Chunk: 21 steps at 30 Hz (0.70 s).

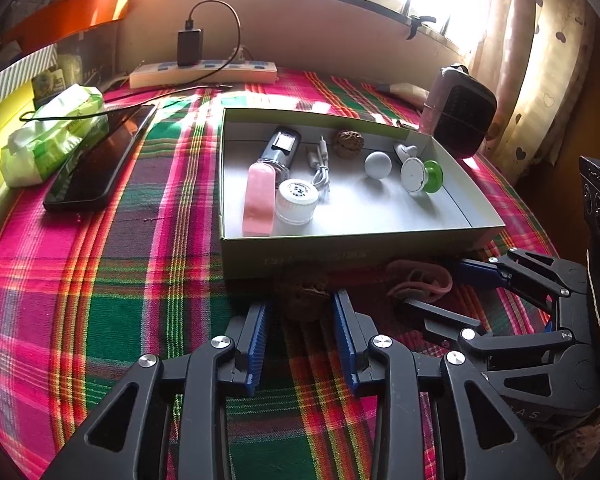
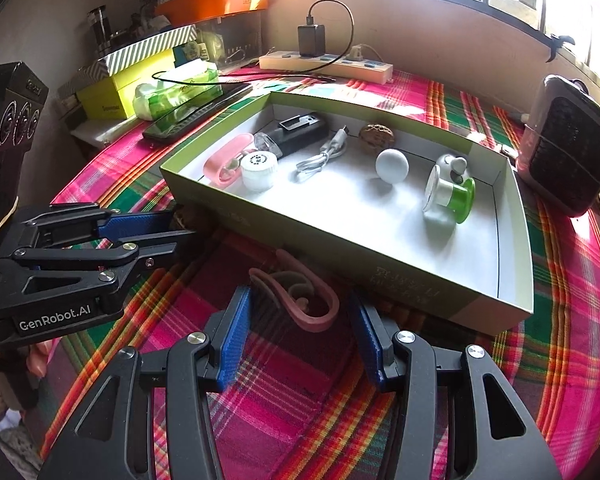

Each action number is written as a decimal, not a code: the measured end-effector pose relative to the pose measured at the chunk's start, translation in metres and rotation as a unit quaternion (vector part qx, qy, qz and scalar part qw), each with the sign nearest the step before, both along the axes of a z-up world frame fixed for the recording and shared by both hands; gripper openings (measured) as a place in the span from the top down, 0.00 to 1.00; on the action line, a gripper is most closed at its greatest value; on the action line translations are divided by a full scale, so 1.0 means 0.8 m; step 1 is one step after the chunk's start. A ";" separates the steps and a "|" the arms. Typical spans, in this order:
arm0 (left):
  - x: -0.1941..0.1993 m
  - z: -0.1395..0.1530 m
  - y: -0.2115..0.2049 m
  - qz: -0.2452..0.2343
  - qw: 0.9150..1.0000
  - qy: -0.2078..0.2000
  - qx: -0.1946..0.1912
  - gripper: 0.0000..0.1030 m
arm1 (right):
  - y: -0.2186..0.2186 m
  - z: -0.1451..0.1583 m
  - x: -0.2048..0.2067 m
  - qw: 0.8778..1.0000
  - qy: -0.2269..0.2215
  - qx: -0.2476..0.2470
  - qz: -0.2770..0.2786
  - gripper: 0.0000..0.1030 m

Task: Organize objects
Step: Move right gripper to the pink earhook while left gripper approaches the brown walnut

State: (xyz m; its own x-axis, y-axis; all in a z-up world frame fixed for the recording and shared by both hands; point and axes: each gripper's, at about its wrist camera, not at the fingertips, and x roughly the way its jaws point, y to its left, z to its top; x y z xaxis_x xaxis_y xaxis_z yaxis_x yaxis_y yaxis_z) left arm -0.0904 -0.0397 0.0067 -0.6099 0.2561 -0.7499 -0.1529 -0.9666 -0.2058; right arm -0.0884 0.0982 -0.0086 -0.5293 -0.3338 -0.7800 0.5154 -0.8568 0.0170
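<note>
Between ribbed blue fingers (image 1: 342, 316), wrinkled walnut (image 1: 302, 294)

The left gripper (image 2: 182, 224) body reads "GenRobot.AI"; print on the box (image 2: 400, 280) front seems illegible.

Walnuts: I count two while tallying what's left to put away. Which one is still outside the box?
The walnut on the cloth between the open left gripper's fingers; the other walnut lies inside the box.

box (image 1: 352, 248) front wall blocks straight ahead | walnut (image 1: 302, 296), pink clip (image 2: 300, 300) lie before it | bare cloth (image 1: 112, 280) left | heater (image 2: 568, 148) crowds right
</note>
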 end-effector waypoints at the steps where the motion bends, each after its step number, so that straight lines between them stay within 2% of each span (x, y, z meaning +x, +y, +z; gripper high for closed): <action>1: 0.000 0.000 0.000 0.000 1.000 0.000 0.000 0.71 | -0.003 0.000 0.000 1.000 0.002 0.006 0.002 0.51; 14: -0.003 0.000 0.001 0.004 1.000 -0.002 -0.002 0.71 | -0.014 -0.001 0.014 0.999 0.003 0.007 0.040 0.51; 21: -0.006 0.000 0.001 0.005 1.000 -0.002 -0.005 0.71 | -0.016 -0.002 0.002 1.000 0.003 0.006 0.012 0.51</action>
